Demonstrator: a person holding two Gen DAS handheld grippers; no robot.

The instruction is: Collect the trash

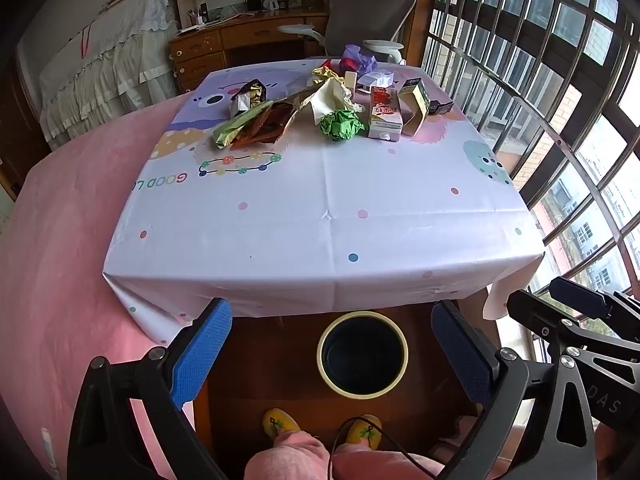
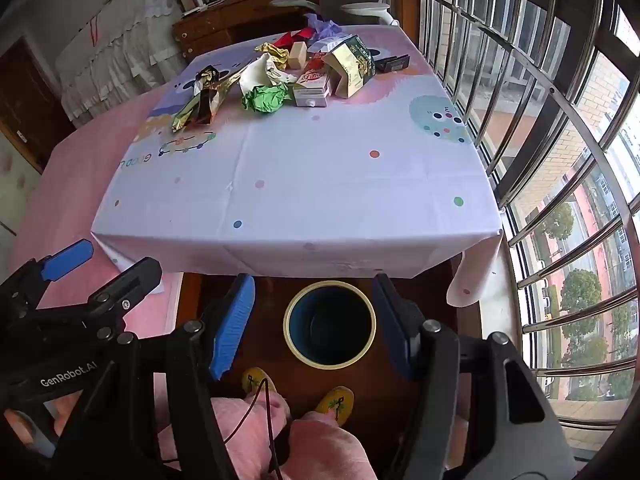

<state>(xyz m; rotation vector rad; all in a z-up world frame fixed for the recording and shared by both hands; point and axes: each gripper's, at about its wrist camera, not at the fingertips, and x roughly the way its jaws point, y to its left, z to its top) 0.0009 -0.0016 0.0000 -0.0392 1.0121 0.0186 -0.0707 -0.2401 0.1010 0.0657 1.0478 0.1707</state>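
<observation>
Trash lies heaped at the far end of the table [image 1: 320,208]: a crumpled green paper ball [image 1: 342,125], a pink-and-white carton [image 1: 385,114], an open yellow-green box [image 1: 417,106], foil snack wrappers [image 1: 256,120] and cream paper [image 1: 330,98]. The same green ball [image 2: 267,98] and carton [image 2: 313,86] show in the right wrist view. A dark bin with a cream rim [image 1: 362,354] [image 2: 329,324] stands on the floor under the near table edge. My left gripper [image 1: 332,356] and right gripper [image 2: 314,322] both hang open above the bin, holding nothing.
A patterned cloth [image 2: 296,184] covers the table. A barred window [image 1: 560,120] runs along the right. A pink bed [image 1: 60,260] lies to the left, and a desk [image 1: 240,40] and chair [image 1: 368,12] stand behind. A person's pink-clad legs and yellow slippers [image 1: 280,426] are below.
</observation>
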